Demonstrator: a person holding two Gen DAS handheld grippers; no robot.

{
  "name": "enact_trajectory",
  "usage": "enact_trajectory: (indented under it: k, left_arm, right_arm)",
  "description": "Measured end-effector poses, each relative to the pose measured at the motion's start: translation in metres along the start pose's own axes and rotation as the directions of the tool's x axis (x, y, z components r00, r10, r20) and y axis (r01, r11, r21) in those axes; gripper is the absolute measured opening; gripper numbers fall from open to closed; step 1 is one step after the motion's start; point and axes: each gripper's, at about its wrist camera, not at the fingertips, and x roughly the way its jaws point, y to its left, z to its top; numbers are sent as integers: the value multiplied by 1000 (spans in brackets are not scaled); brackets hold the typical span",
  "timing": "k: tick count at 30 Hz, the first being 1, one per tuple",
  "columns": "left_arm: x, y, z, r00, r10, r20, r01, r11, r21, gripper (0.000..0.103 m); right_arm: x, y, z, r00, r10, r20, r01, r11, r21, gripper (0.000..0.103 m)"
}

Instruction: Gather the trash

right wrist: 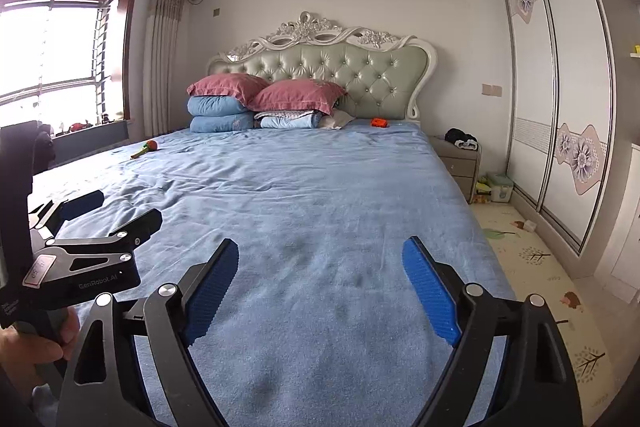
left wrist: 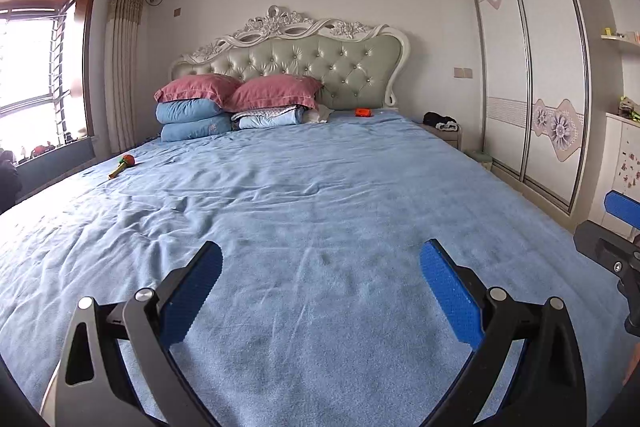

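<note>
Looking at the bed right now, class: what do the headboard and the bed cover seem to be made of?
Headboard: probably leather or faux leather, glossy, button-tufted, in a carved, white-painted frame. Bed cover: soft, matte blue fabric, likely fleece or terry, judging by its fuzzy nap and creases.

we look from both wrist cameras along the foot of the bed (left wrist: 320, 187), low over the blue sheet and facing the tufted headboard (left wrist: 296, 67) on the far wall. the left wrist view sits to the left, catching the right gripper (left wrist: 616, 227) at its right edge, while the right wrist view sits nearer the wardrobe (right wrist: 560, 87) side and catches the left gripper (right wrist: 100, 223) at its left edge. we share the bed, pillows (right wrist: 264, 91), window (right wrist: 60, 47) and wardrobe in both.
</note>
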Motion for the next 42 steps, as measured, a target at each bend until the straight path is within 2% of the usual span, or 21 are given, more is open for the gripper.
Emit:
enact_trajectory:
  k: [6,9,16,42]
  left_arm:
    - [0,-4,-5,1000,-2,1,2,1000,14,99]
    - [0,-3,-7,1000,-5,4,5,1000,11,99]
    - [6,6,-10,1000,-24,-16,23,999,-36,99]
    - [4,8,-13,1000,-20,3,20,999,-46,99]
  right_arm:
    - [2,6,-4,1000,-3,-2,2,1000,-19,82]
    - [2,7,-6,1000,-6,5,7,1000,-20,87]
    - [3,7,-9,1000,-17,10,17,1000,-9,91]
    - [7,6,-12,1000,-18,-13,18,1000,9,93]
